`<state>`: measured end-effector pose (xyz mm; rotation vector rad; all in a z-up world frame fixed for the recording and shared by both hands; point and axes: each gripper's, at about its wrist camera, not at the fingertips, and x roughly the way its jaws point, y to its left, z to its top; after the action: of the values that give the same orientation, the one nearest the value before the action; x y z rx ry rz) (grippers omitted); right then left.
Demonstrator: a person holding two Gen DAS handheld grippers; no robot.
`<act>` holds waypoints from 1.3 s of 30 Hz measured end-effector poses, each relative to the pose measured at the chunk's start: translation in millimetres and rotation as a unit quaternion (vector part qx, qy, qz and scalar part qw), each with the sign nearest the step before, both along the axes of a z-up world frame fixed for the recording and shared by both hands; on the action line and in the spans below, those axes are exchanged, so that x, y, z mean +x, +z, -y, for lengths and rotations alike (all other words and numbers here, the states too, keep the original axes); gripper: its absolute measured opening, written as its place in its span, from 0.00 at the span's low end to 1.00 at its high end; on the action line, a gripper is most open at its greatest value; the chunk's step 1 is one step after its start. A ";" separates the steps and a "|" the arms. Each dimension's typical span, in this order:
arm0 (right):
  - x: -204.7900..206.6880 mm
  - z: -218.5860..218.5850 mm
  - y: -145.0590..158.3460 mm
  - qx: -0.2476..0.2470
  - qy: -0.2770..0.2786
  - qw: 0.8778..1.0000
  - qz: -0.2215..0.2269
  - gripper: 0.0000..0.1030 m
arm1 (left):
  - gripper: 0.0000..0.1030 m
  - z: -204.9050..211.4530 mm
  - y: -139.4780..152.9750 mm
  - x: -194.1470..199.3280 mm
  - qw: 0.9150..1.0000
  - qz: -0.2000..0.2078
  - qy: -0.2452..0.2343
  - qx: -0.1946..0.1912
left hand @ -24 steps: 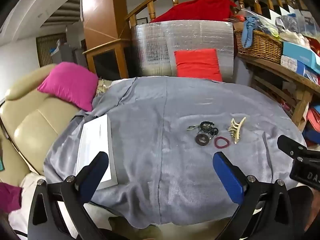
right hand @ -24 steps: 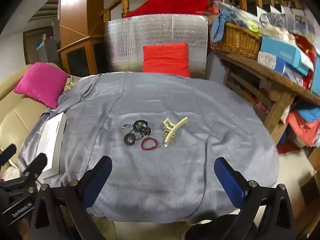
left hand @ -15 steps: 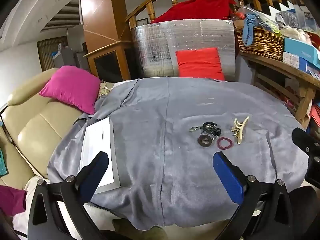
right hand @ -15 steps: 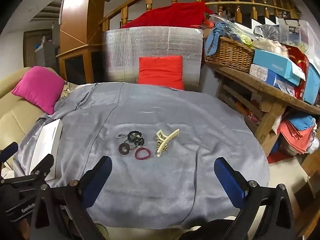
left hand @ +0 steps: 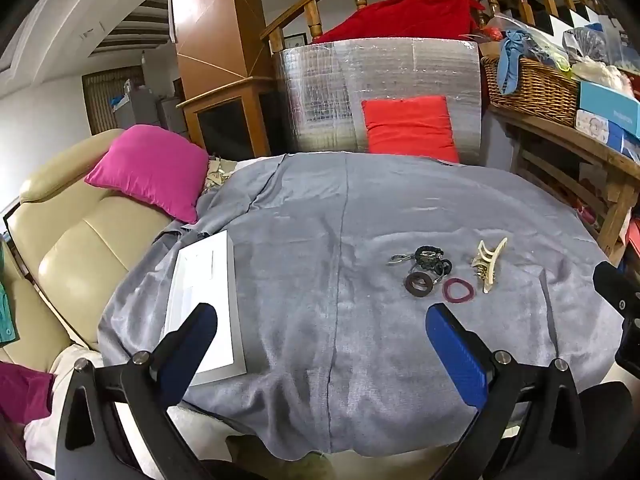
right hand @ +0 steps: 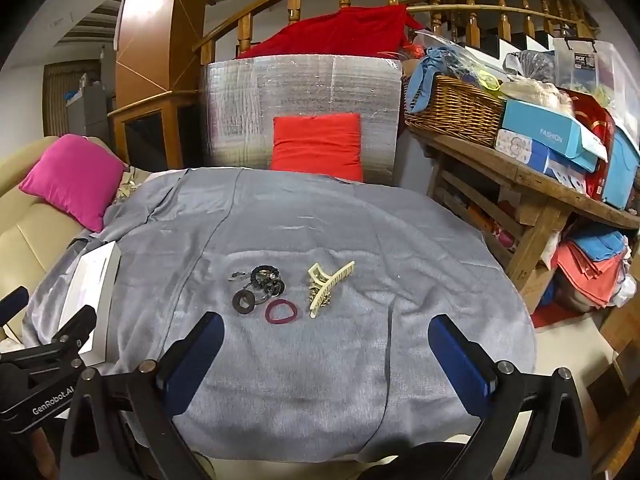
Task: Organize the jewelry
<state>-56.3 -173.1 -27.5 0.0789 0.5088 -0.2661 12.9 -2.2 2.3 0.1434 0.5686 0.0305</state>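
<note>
Jewelry pile [right hand: 276, 290] lying mid-table [right hand: 420, 280], untouched. Am holding left tool [left hand: 320, 344] and right tool [right hand: 326, 344] wide, empty, near edge. Sorting not begun; next needing reach toward cream claw clip [right hand: 330, 286].

We find the grey-covered table [right hand: 304, 360] bare along its near edge, between the tongs and a small cluster near the middle: a dark ring [right hand: 243, 302], a maroon band [right hand: 281, 312], a black tangle [right hand: 265, 277] and a cream clip [right hand: 329, 285], close together. A white box [left hand: 204, 300] lies at the left edge. Behind the far edge a red cushion [right hand: 317, 145] blocks passage; a wooden shelf [right hand: 532, 184] crowds the right edge.
</note>
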 end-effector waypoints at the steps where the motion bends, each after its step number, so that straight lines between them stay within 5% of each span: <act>1: 0.6 -0.1 0.0 -0.002 0.000 1.000 0.000 1.00 | 1.00 0.4 -0.2 -0.1 1.000 0.000 0.000 0.000; 39: 6.0 0.3 -10.3 0.007 0.000 1.000 -0.009 1.00 | 1.00 10.5 -6.9 4.1 1.000 -0.013 -0.012 0.016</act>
<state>-50.3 -173.4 -37.7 0.0897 0.5277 -0.2630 17.0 -12.7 -4.6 0.1824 0.5915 0.0139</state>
